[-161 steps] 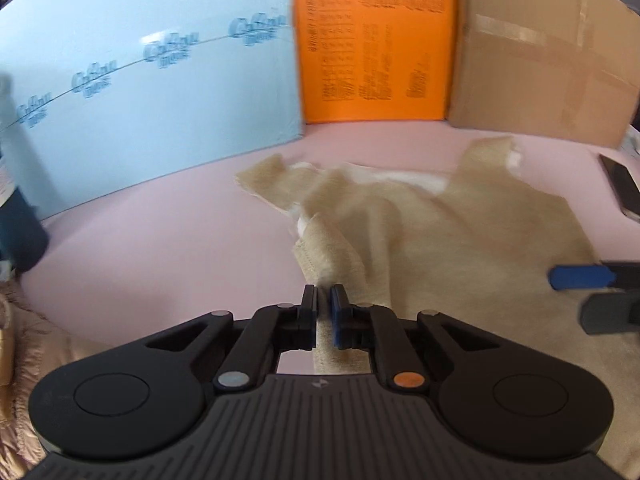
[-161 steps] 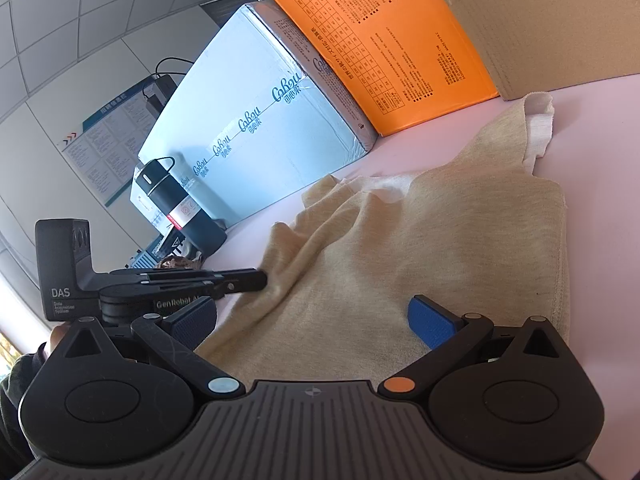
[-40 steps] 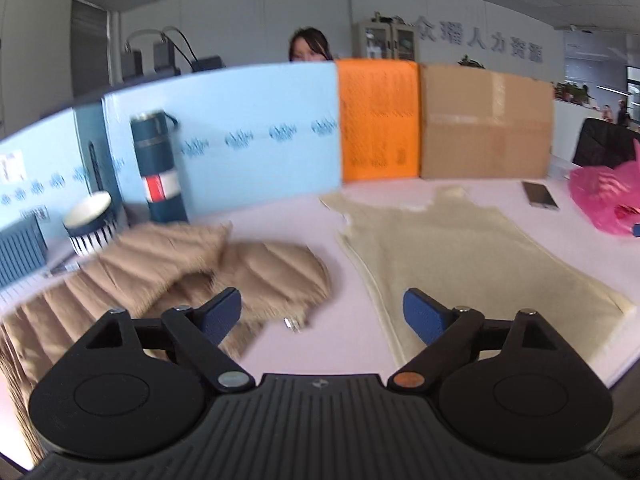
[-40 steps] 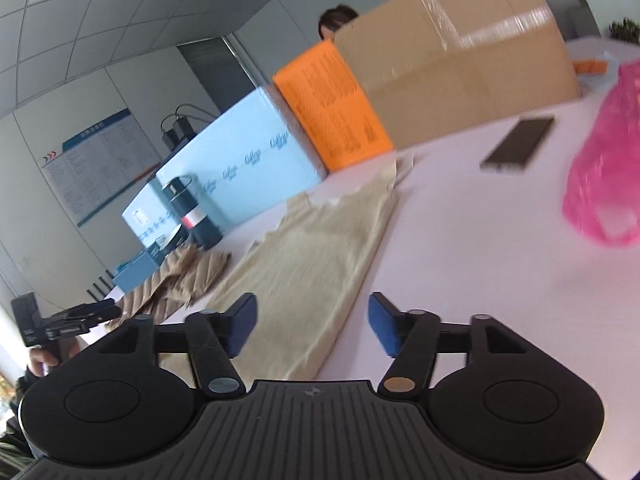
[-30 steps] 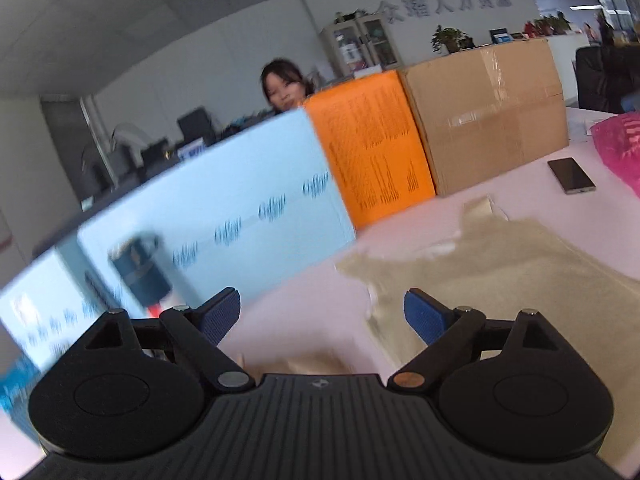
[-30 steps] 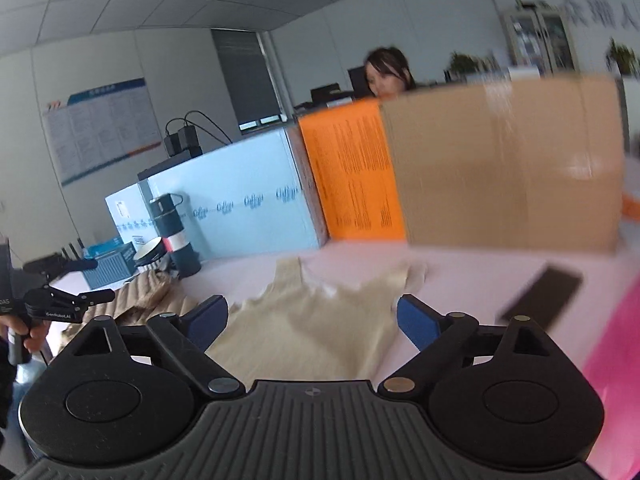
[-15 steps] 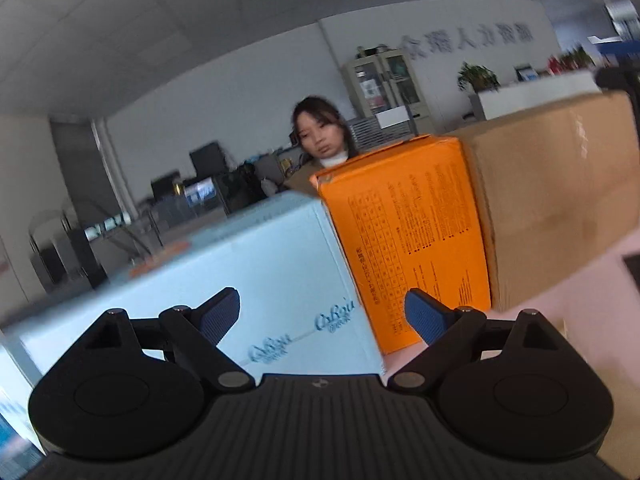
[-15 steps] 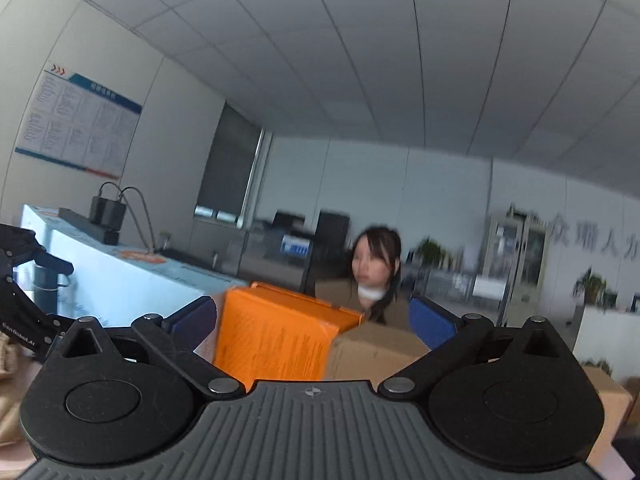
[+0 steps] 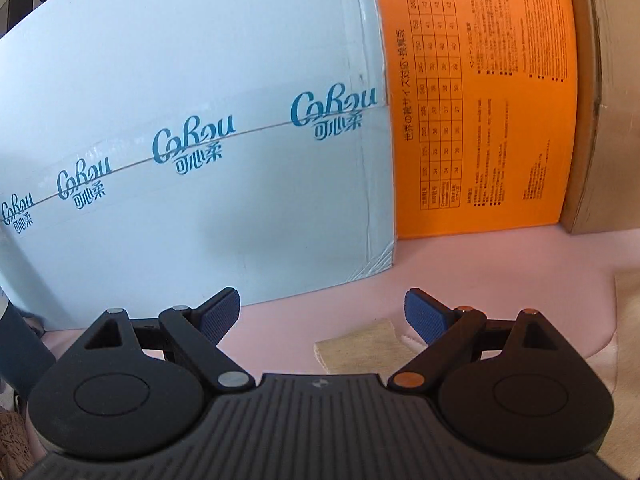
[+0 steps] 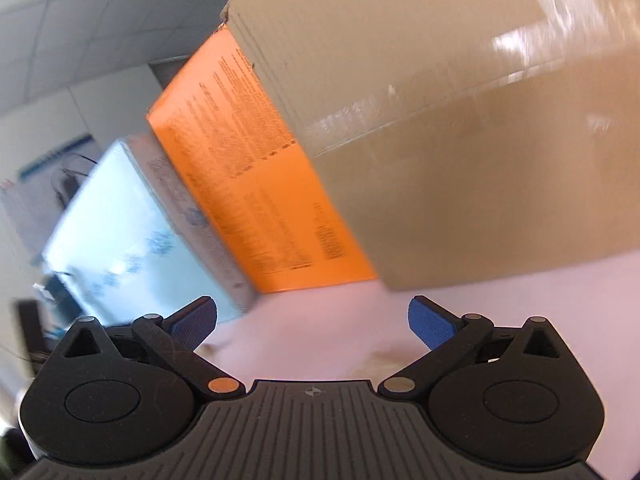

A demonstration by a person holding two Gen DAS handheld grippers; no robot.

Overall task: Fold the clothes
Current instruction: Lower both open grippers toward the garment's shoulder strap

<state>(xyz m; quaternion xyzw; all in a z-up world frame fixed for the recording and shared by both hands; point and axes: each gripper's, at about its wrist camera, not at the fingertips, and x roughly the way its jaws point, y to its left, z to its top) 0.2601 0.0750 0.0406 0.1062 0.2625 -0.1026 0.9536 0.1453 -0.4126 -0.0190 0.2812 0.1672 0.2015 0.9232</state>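
Observation:
The beige knit top lies on the pink table (image 9: pixel 460 264). In the left wrist view one shoulder strap (image 9: pixel 360 350) shows just ahead of my left gripper (image 9: pixel 322 316), between its open, empty jaws; more beige cloth (image 9: pixel 628 320) runs off the right edge. My right gripper (image 10: pixel 312 320) is open and empty above the table, its view blurred. A small beige bit of the top (image 10: pixel 380 362) shows by its right finger.
Three boxes stand in a row along the table's far side: a light blue box (image 9: pixel 192 140), an orange box (image 9: pixel 480 112) and a brown cardboard box (image 10: pixel 460 140). A dark bottle (image 9: pixel 20 344) and a brown quilted garment (image 9: pixel 12 436) sit at the far left.
Both grippers have swung down from pointing at the room and now face the table's far edge close to the boxes. Both stay open; the top's strap has come into view.

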